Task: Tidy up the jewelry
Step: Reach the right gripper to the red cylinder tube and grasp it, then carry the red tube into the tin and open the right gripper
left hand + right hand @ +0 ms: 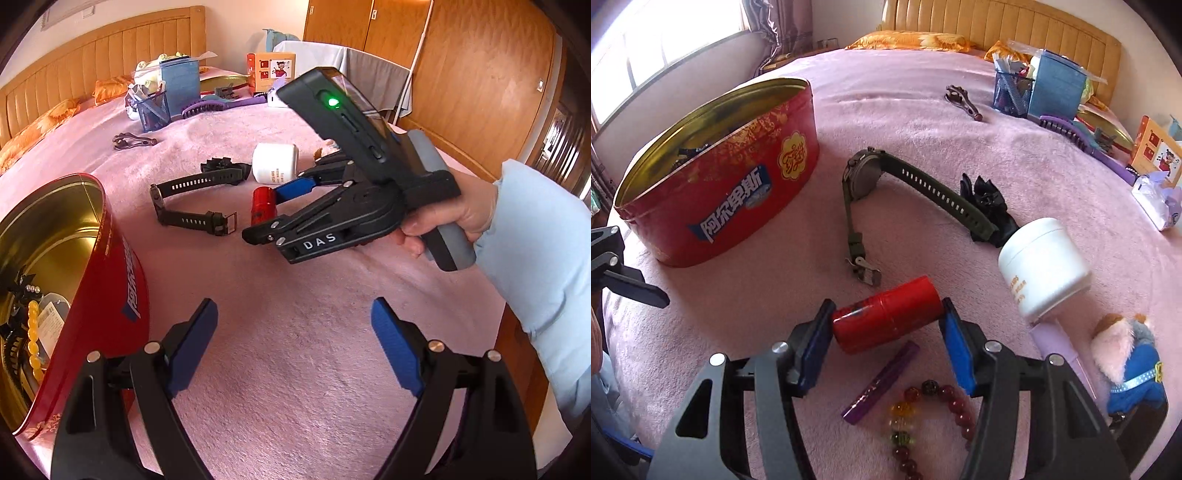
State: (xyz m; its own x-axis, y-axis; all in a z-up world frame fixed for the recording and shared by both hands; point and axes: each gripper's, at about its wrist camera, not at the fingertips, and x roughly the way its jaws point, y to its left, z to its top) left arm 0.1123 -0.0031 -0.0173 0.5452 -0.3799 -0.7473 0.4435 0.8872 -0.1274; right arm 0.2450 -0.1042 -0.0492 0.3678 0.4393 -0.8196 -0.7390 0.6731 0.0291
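A small red canister (886, 317) lies on its side on the pink blanket. My right gripper (886, 314) is shut on it, one blue pad against each end. The left wrist view shows the same canister (263, 205) at the right gripper (260, 214), held by a hand in a light blue sleeve. My left gripper (293, 310) is open over bare blanket, beside the open red tin (110, 266), which holds yellow beads (33, 332) and dark pieces. A green watch (864, 177) lies between the tin (738, 206) and the canister. A bead bracelet (945, 398) lies under the right gripper.
A white jar (1045, 266), a black hair bow (986, 199), a purple stick (882, 380) and a plush toy (1126, 362) lie close to the canister. Farther back are a metal clip (962, 98), a mesh pen holder (1012, 92), a blue box and a purple comb.
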